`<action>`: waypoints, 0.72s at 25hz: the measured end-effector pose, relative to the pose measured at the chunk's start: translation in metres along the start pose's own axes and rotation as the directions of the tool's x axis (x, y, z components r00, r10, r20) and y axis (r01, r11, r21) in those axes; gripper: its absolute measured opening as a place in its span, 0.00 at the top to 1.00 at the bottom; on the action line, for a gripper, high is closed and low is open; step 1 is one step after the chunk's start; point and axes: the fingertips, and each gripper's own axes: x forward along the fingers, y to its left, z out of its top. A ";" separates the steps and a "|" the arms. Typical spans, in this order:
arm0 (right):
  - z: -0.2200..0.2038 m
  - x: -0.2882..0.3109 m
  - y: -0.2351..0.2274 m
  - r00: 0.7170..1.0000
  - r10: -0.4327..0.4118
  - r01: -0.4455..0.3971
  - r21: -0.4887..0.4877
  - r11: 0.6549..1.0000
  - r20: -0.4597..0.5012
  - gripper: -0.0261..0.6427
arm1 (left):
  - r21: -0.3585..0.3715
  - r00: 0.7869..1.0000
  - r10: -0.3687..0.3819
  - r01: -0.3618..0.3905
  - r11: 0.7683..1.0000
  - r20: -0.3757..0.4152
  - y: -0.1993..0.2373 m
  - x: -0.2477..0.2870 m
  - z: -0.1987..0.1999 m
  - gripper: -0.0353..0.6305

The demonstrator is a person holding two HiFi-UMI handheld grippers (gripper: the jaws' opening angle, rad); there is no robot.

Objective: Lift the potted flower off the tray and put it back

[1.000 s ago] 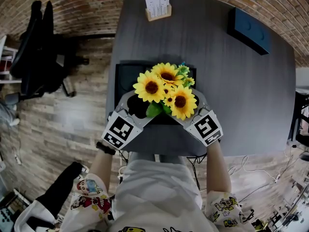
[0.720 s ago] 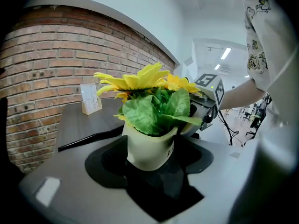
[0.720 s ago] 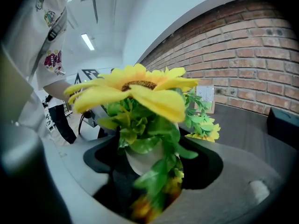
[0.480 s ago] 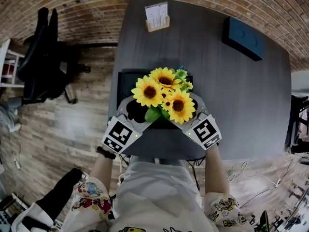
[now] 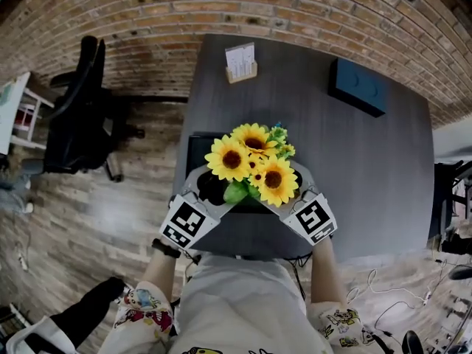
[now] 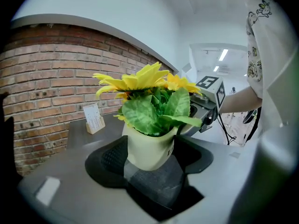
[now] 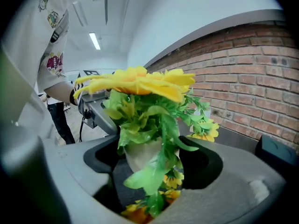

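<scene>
Gripping the cream pot of yellow artificial sunflowers [image 5: 254, 164] at wide spread in both left gripper [image 6: 154, 153] and right gripper [image 7: 154, 160], seemingly clear of the black rectangular tray [image 5: 198, 150] under the jaws: could tip or slip out if either side lifts unevenly or slackens.

Head view. The table [image 5: 369, 175] lies bare at right and lower centre, open to a pass. Obstacles: card holder [image 5: 241, 63] at upper centre, blue box [image 5: 358, 87] at upper right, flower [image 5: 251, 164] above the tray [image 5: 196, 150] at centre. A chair [image 5: 81, 120] stands on the floor at left. The pot [image 6: 147, 146] fills the space between the jaws of left gripper [image 6: 150, 158] and right gripper [image 7: 152, 164].
</scene>
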 end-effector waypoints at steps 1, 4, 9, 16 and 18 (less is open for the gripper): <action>0.004 -0.003 0.000 1.000 -0.002 0.002 -0.007 1.000 0.006 0.39 | 0.009 1.000 0.004 -0.004 1.000 0.004 -0.001 -0.002 0.005 0.46; 0.017 -0.011 0.003 1.000 -0.008 0.009 -0.020 1.000 0.029 0.39 | 0.032 1.000 0.015 -0.016 0.999 0.021 -0.005 -0.010 0.018 0.46; 0.037 -0.029 0.009 0.998 -0.022 0.025 -0.047 0.999 0.059 0.39 | 0.061 0.998 0.032 -0.035 0.998 0.049 -0.017 -0.023 0.039 0.46; 0.056 -0.049 0.024 0.997 -0.022 0.028 -0.091 0.995 0.072 0.39 | 0.074 0.996 0.057 -0.063 0.995 0.073 -0.034 -0.043 0.056 0.46; 0.060 -0.054 0.030 0.997 -0.021 0.029 -0.096 0.995 0.080 0.39 | 0.076 0.995 0.064 -0.070 0.995 0.078 -0.040 -0.049 0.059 0.46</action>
